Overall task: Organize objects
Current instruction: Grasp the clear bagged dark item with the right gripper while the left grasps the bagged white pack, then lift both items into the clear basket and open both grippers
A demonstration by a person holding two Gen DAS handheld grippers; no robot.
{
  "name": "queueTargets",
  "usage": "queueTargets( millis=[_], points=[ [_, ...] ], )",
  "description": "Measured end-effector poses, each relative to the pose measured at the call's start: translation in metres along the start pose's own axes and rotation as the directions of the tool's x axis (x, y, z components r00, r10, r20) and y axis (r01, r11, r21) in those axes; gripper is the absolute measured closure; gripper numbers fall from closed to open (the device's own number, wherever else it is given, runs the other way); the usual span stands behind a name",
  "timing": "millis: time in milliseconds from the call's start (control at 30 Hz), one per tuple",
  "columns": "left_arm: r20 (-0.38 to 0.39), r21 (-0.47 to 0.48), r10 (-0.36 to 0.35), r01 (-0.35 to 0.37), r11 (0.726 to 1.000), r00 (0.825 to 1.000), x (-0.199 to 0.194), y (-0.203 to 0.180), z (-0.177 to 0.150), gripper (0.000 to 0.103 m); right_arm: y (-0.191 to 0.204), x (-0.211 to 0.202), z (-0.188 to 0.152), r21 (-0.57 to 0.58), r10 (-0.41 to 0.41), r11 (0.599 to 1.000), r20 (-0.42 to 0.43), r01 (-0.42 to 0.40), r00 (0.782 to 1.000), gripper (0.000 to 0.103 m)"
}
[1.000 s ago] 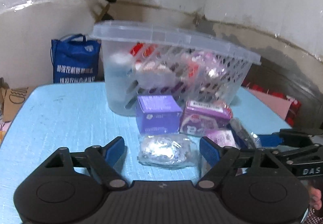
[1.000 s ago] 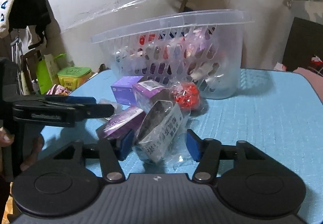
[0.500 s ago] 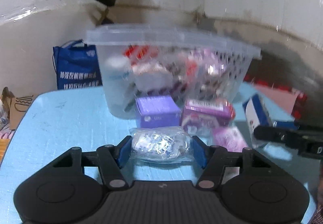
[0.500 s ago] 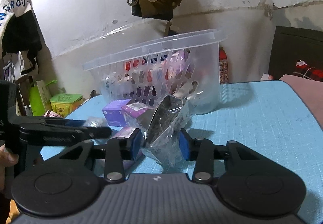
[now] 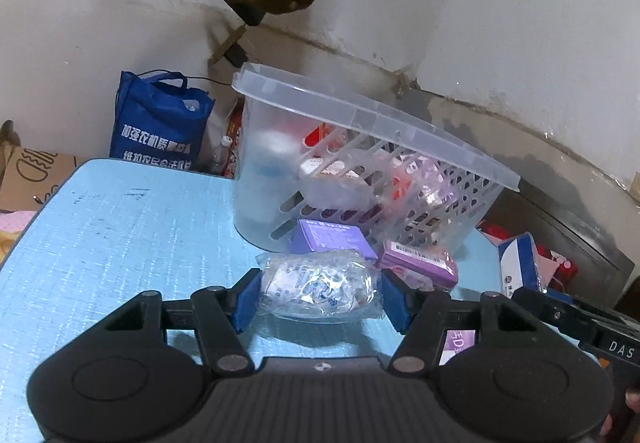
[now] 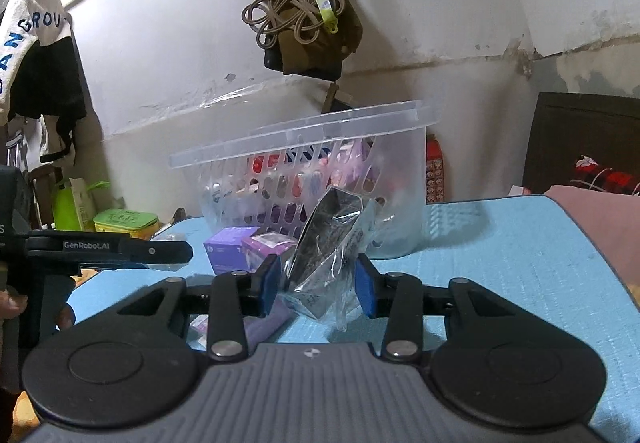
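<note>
Left gripper [image 5: 320,297], blue pads pinching a clear crinkled bag [image 5: 318,289] from both sides; contents white with blue print, wrapper wrinkled and glossy with glare, held above the light-blue tabletop [image 5: 120,243] with a shadow beneath. Just behind the bag, a purple box [image 5: 332,237] with small white print on its top face, touching the foot of the basket. To its right, a flatter magenta-purple packet [image 5: 420,263] bearing a white barcode label. Translucent plastic basket [image 5: 360,171] standing on the tabletop beyond both — slotted side wall, wide flat rim, filled with red, pink and white packages seen dimly through the plastic.

Right gripper [image 6: 316,285], blue pads closed on a clear plastic sleeve [image 6: 328,255] holding a dark, tilted carton — upper end leaning toward the basket, loose film bulging at the right side and trailing below the pads, held above the tabletop. Same basket [image 6: 312,179] directly behind the sleeve; purple box [image 6: 228,249] at lower left of it.

Background: blue tote bag [image 5: 160,127] with white characters beyond the far table edge; knotted cord and olive pouch [image 6: 304,23] hanging on the white wall; green lidded tub [image 6: 124,221] off the table at left.
</note>
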State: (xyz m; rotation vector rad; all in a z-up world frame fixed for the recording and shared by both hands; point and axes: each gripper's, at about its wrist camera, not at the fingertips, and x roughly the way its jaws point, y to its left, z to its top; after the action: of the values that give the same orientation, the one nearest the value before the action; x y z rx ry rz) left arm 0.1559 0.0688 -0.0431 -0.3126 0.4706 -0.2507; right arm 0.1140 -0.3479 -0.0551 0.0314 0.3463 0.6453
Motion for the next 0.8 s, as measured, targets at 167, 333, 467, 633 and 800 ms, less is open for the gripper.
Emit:
queueTargets(
  millis=[167, 333, 467, 633, 800],
  points=[
    [0.012, -0.003, -0.001, 0.001, 1.000, 1.000, -0.002, 0.001, -0.001, 0.037, 0.000, 0.001, 0.001, -0.005, -0.001, 1.000, 0.003, 0.001, 1.000, 0.060],
    [0.031, 0.001, 0.006, -0.006, 1.000, 1.000, -0.005, 0.001, -0.002, 0.037, 0.000, 0.000, 0.000, -0.006, -0.002, 1.000, 0.007, 0.002, 1.000, 0.060],
    [0.072, 0.014, 0.017, -0.018, 1.000, 0.997, -0.012, -0.001, -0.003, 0.037, -0.001, -0.001, -0.001, -0.009, -0.002, 1.000, 0.016, 0.002, 1.000, 0.060],
    [0.073, 0.006, 0.031, -0.031, 0.999, 0.997, -0.012, 0.000, -0.002, 0.037, 0.000, -0.001, -0.002, -0.009, -0.001, 1.000, 0.019, 0.002, 1.000, 0.060],
    [0.085, 0.014, 0.046, -0.047, 0.999, 0.995, -0.013, -0.001, -0.003, 0.037, 0.000, -0.002, -0.002, -0.014, 0.003, 1.000, 0.027, -0.003, 1.000, 0.060]
  ],
)
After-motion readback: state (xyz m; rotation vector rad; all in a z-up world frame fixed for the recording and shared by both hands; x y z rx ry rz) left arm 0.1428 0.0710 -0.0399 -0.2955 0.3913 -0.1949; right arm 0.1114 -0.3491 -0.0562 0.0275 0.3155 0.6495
